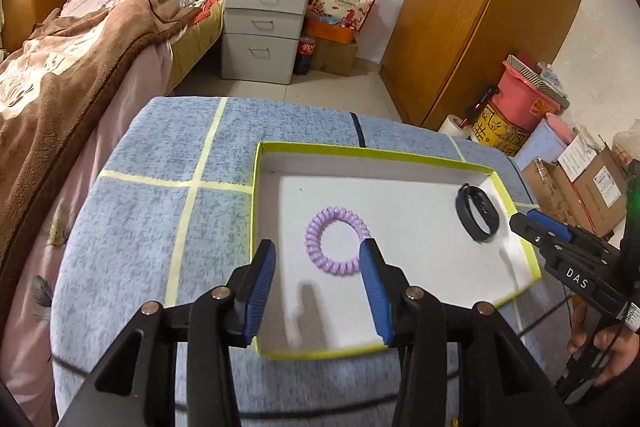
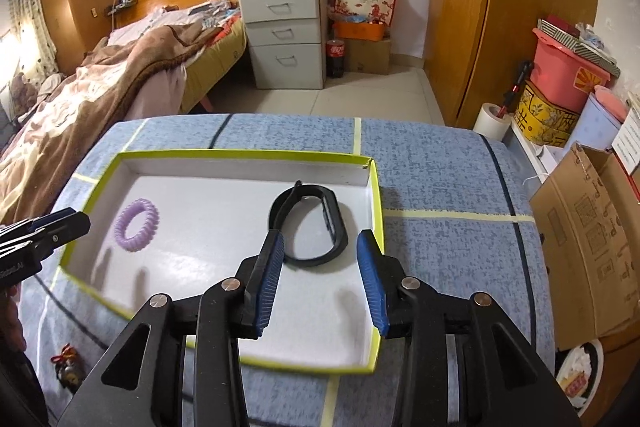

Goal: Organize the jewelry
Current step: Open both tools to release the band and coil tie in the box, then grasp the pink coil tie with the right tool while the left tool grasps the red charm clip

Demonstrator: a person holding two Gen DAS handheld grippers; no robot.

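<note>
A shallow white tray with a yellow-green rim [image 1: 362, 149] [image 2: 240, 155] sits on a blue checked cloth. A purple spiral hair tie [image 1: 335, 241] [image 2: 137, 225] lies in its left part. A black wristband [image 1: 476, 213] [image 2: 310, 225] lies in its right part. My left gripper [image 1: 318, 253] is open and empty, just above and in front of the hair tie. My right gripper [image 2: 320, 245] is open and empty, its jaws either side of the wristband's near end, above it. Each gripper shows at the edge of the other view.
A small dark charm with a red knot [image 2: 66, 367] lies on the cloth at the front left. Behind the table are a bed [image 1: 80, 47], a grey drawer unit [image 1: 264, 27] and a wooden wardrobe [image 1: 480, 7]. Cardboard boxes [image 2: 588, 239] stand at the right.
</note>
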